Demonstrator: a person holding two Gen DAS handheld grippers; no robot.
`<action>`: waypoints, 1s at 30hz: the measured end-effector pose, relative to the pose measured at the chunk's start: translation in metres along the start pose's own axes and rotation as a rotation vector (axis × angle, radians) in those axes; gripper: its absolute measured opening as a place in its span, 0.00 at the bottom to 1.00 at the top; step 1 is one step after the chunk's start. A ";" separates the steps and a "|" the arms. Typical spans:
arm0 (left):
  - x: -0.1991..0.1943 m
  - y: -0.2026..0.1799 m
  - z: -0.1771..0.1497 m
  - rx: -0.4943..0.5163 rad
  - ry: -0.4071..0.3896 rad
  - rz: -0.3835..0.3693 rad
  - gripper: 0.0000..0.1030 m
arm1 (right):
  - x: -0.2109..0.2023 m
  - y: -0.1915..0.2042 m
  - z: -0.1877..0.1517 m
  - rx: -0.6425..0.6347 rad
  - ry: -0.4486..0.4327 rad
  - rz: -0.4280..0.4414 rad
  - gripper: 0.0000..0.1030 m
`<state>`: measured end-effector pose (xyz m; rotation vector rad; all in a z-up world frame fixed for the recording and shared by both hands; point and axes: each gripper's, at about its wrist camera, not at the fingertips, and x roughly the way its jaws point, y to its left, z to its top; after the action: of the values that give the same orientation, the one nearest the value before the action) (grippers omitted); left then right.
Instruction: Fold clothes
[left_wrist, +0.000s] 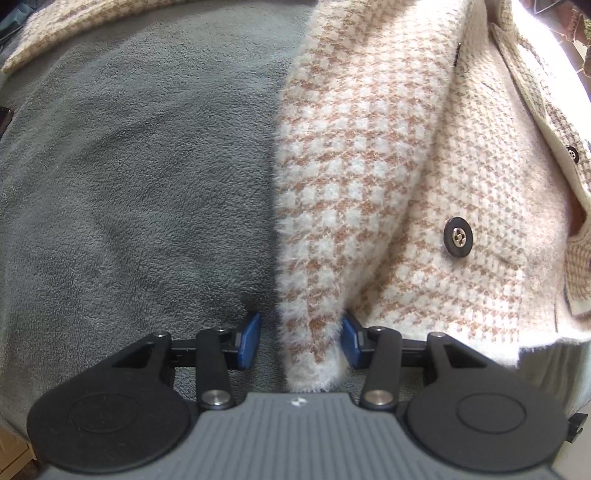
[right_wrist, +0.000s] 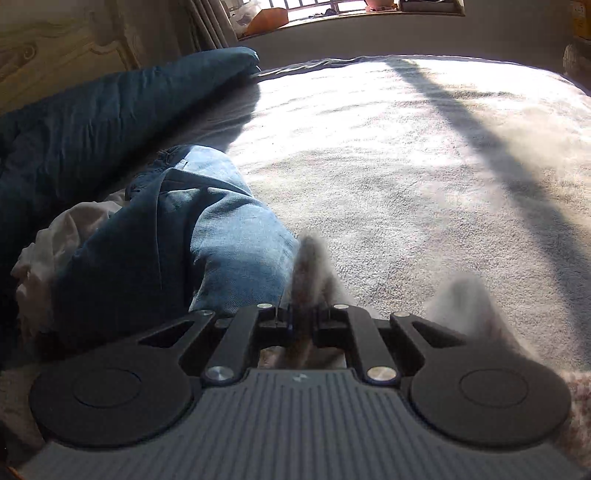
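Left gripper (left_wrist: 301, 341) is pointing steeply down, jaws standing part-open, blue pads (left_wrist: 248, 339) either side of a fuzzy cuff (left_wrist: 314, 343), right pad touching it, left pad apart. Right gripper (right_wrist: 303, 325) is angling down, jaws pinching fuzzy fabric (right_wrist: 308, 266).

Left gripper (left_wrist: 301, 341): black linkage arms, two round black discs at 7 and 5 o'clock, silver pivot screws, blue pads (left_wrist: 249, 341) at fingertips, grey ribbed housing at 6 o'clock with small white mark.

Right gripper (right_wrist: 303, 323): same build; black arms, round discs at 7 and 5 o'clock, silver screws, grey ribbed housing at 6 o'clock, small white mark on top edge.
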<state>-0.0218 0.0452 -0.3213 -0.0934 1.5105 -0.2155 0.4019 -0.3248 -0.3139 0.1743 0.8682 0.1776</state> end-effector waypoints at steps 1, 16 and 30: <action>0.001 -0.002 0.001 0.003 0.001 0.001 0.46 | 0.011 0.000 -0.003 0.007 0.047 -0.026 0.07; 0.010 0.001 0.014 0.001 0.006 -0.051 0.47 | -0.159 -0.026 -0.141 0.398 0.158 0.182 0.77; 0.021 0.044 0.031 -0.135 -0.041 -0.177 0.54 | -0.160 0.055 -0.370 0.372 0.681 0.185 0.05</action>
<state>0.0134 0.0817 -0.3490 -0.3381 1.4760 -0.2510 0.0108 -0.2781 -0.4177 0.5640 1.5629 0.2523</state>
